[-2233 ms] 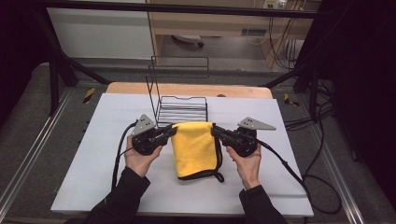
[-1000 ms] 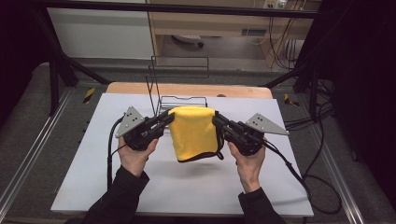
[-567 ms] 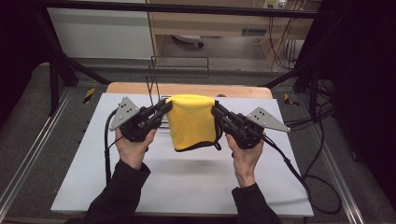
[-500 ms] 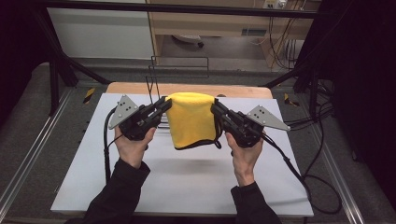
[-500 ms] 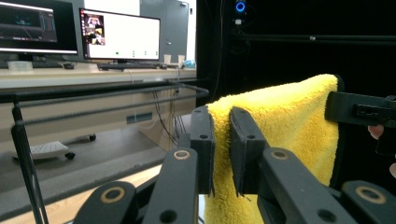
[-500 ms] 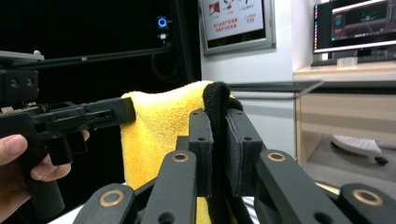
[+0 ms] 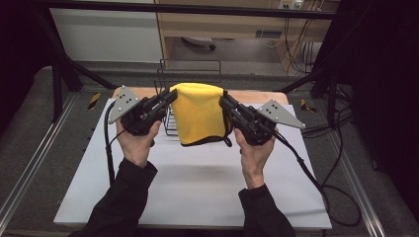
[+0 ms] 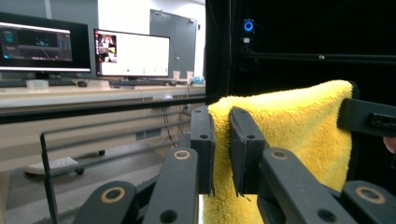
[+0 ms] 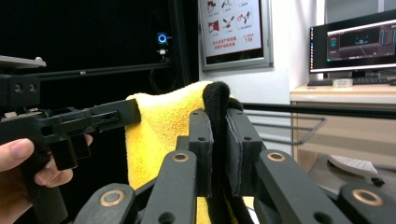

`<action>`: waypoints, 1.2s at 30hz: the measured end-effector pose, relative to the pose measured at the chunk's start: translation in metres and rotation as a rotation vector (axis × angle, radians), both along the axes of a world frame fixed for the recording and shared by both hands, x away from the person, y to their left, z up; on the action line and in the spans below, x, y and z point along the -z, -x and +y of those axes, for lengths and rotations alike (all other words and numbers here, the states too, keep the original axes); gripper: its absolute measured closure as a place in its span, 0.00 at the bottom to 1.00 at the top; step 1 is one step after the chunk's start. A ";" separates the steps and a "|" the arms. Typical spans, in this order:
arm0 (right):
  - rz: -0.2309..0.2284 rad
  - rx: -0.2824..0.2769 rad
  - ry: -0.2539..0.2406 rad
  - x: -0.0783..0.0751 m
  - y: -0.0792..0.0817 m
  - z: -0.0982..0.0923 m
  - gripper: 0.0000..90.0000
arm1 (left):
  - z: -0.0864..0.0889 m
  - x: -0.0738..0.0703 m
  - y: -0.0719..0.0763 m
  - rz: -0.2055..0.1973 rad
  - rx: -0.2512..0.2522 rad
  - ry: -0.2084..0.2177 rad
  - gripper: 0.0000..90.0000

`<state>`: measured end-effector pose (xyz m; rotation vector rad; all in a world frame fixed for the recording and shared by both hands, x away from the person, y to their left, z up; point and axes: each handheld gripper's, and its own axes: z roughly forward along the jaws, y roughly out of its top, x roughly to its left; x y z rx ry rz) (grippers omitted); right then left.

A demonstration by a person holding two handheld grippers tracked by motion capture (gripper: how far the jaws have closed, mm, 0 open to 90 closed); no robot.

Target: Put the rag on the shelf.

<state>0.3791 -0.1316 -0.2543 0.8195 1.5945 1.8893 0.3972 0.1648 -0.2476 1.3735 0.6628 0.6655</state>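
A folded yellow towel (image 7: 200, 112) with a black edge hangs in the air between both grippers, above the white table (image 7: 197, 187). My left gripper (image 7: 172, 96) is shut on its top left corner; in the left gripper view the yellow towel (image 8: 299, 126) is pinched in my left gripper (image 8: 220, 149). My right gripper (image 7: 223, 100) is shut on the top right corner. In the right gripper view my right gripper (image 9: 219, 149) clamps the towel's black edge, with the yellow towel (image 9: 163, 126) beyond and the left gripper (image 9: 133, 112) on its far corner.
A black wire rack (image 7: 168, 86) stands at the back of the table, right behind the hanging towel. A cable (image 7: 316, 177) trails from the right gripper over the table's right edge. Desks with monitors (image 8: 130, 53) lie beyond the table.
Both grippers have lifted the towel off the table and carried it up and toward the far side. It now hangs freely in front of the wire rack.
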 end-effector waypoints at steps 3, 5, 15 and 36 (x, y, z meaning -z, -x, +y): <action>-0.014 0.001 0.000 -0.006 -0.001 0.004 0.91 | 0.001 -0.006 -0.003 -0.009 -0.010 0.002 0.90; -0.020 0.002 0.000 -0.010 -0.002 0.006 0.91 | 0.002 -0.010 -0.004 -0.013 -0.017 0.005 0.90; -0.069 0.023 -0.012 -0.029 -0.007 0.016 0.91 | 0.005 -0.030 -0.008 -0.057 -0.038 0.040 0.90; -0.164 0.039 -0.052 -0.078 -0.022 0.029 0.91 | 0.010 -0.091 -0.017 -0.150 -0.077 0.063 0.90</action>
